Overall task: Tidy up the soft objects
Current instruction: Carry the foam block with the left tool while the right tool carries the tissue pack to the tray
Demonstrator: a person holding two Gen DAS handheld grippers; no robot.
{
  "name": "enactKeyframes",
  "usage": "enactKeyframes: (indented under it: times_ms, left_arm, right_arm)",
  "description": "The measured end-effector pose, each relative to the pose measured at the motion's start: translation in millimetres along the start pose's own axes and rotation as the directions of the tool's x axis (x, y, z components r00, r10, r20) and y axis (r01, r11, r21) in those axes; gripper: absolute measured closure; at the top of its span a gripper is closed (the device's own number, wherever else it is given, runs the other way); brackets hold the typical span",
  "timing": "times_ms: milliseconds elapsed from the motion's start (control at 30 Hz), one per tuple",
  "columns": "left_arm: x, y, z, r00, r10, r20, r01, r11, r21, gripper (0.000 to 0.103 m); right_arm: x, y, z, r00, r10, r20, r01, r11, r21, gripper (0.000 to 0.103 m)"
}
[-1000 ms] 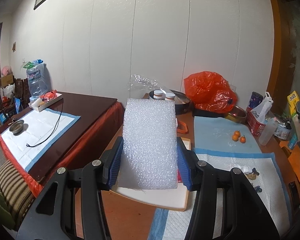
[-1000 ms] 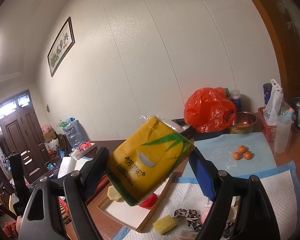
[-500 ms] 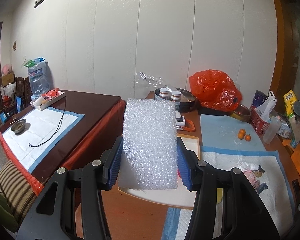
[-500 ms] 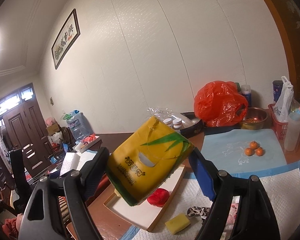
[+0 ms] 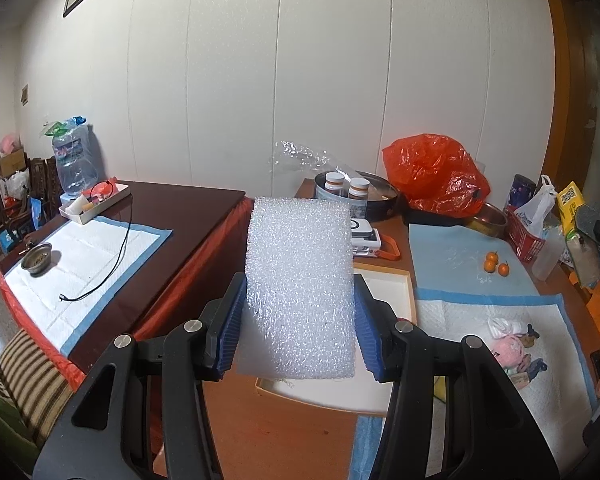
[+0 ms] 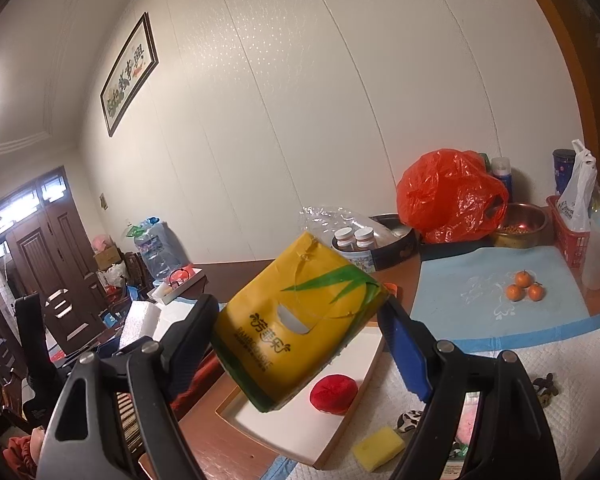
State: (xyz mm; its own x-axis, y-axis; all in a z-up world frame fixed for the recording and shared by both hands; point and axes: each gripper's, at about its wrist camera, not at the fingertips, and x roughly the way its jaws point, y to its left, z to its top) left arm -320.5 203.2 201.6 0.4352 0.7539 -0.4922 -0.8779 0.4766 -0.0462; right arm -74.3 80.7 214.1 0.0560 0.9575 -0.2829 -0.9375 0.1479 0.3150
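Note:
A white foam block (image 5: pixel 300 288) stands upright in my left gripper (image 5: pixel 300 312), whose blue pads are shut on its two sides. It hangs over the near edge of a white tray with a wooden rim (image 5: pixel 404 280). My right gripper (image 6: pixel 300 328) is shut on a yellow tissue pack (image 6: pixel 296 320), tilted, above the same tray (image 6: pixel 284 432). A red soft cushion (image 6: pixel 334 388) lies in the tray. A yellow sponge (image 6: pixel 378 448) lies just outside it on the white pad. A pink plush toy (image 5: pixel 508 350) rests on that pad.
At the table's back are an orange plastic bag (image 5: pixel 436 176), two jars (image 5: pixel 346 186), a metal bowl (image 6: pixel 520 224) and a red basket (image 5: pixel 524 236). Three tangerines (image 5: pixel 494 264) sit on the blue mat. A second table (image 5: pixel 112 248) with a cable stands left.
Both grippers have drifted leftwards with their loads still held, so the table's objects sit further right in both views. The red cushion and the tray show more fully under the tissue pack.

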Motion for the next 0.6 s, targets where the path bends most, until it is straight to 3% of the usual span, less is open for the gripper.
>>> enactKeyframes:
  times_ms: [300, 600]
  left_arm:
    - [28, 5, 17, 0.998, -0.062, -0.011, 0.063, 0.997, 0.035, 0.053]
    - [105, 4, 23, 0.976, -0.195, -0.1, 0.192, 0.981, -0.038, 0.053]
  right_arm:
    - [31, 7, -5, 0.999, -0.018, -0.048, 0.018, 1.0, 0.0, 0.021]
    - [99, 10, -19, 0.989, -0.05, -0.137, 0.052, 0.999, 0.015, 0.021]
